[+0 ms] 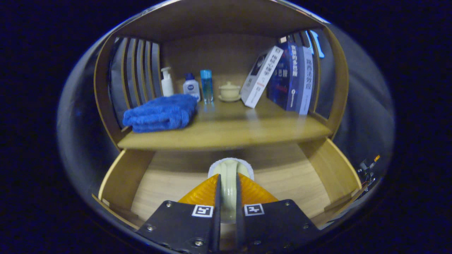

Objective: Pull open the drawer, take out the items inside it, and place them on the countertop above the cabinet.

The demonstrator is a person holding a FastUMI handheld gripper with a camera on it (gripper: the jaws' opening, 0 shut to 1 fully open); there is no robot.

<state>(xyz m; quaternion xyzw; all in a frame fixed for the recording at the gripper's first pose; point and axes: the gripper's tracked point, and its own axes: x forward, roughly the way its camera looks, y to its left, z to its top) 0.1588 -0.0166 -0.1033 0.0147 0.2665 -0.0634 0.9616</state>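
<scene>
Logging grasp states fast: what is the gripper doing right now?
Gripper: closed, both fingers pressing on a pale cream handle-shaped item with a white fluffy edge, held over the open wooden drawer.

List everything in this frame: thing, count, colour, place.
Folded terry towel: 1, blue, countertop, at its near edge.
White pump bottle: 1, white, behind the towel.
Small white bottle with blue cap: 1, beside the pump bottle.
Clear blue bottle: 1, blue, next along.
Lidded ceramic cup on saucer: 1, cream, centre back.
Books: 3; white one leaning, two blue-and-white ones upright against the side panel.
Wooden countertop: 1, light wood.
Open wooden drawer: 1, light wood, below the countertop.
Pale rounded brush-like item: 1, cream with white edging, over the drawer.
Tongs: 1, shut on the item.
</scene>
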